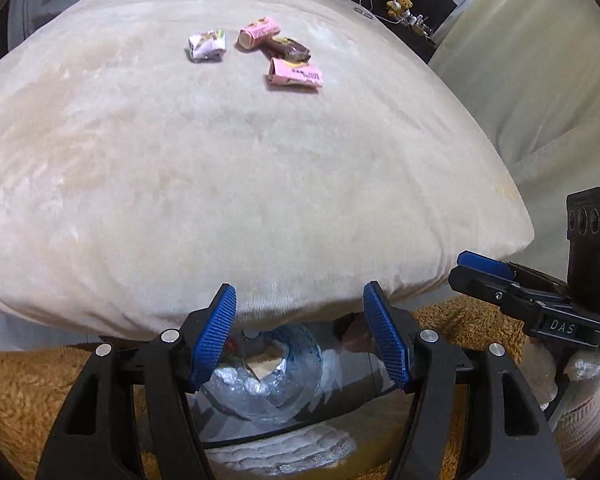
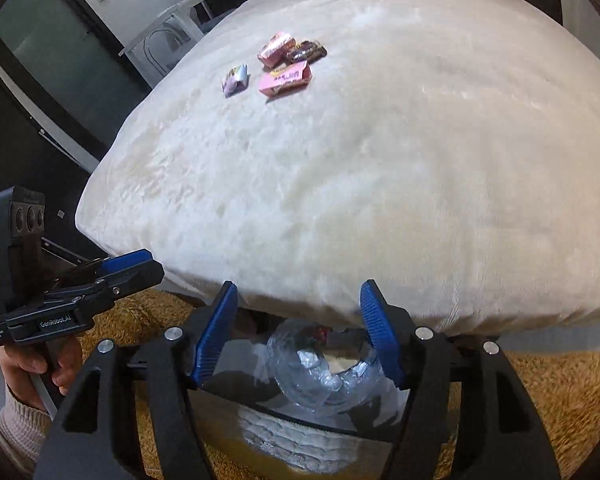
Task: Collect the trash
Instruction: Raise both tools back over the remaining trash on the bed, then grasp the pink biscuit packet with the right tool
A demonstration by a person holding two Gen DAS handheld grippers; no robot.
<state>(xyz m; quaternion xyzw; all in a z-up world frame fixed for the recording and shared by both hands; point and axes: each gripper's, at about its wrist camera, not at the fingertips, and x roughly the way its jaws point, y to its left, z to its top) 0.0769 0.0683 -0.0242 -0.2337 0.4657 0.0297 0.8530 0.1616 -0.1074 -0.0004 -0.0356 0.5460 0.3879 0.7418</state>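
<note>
Several wrappers lie together far out on the cream bed cover: a white-pink wrapper (image 1: pixel 206 45) (image 2: pixel 235 79), a pink rolled wrapper (image 1: pixel 259 32) (image 2: pixel 275 49), a brown wrapper (image 1: pixel 292 50) (image 2: pixel 306 51), and a flat pink carton (image 1: pixel 295 74) (image 2: pixel 285 78). My left gripper (image 1: pixel 300 336) is open and empty at the bed's near edge. My right gripper (image 2: pixel 298 334) is open and empty there too. Each shows in the other's view, the right gripper (image 1: pixel 480 270) at the right, the left gripper (image 2: pixel 140 266) at the left. A clear bin with a plastic liner (image 1: pixel 266 376) (image 2: pixel 320 368) stands below both grippers.
The bed (image 1: pixel 240 184) (image 2: pixel 360 184) fills most of both views. An orange shaggy rug (image 1: pixel 28 392) (image 2: pixel 560 392) covers the floor. A dark shelf with a teddy bear (image 1: pixel 398 6) is at the far right. A white chair (image 2: pixel 180 24) stands left of the bed.
</note>
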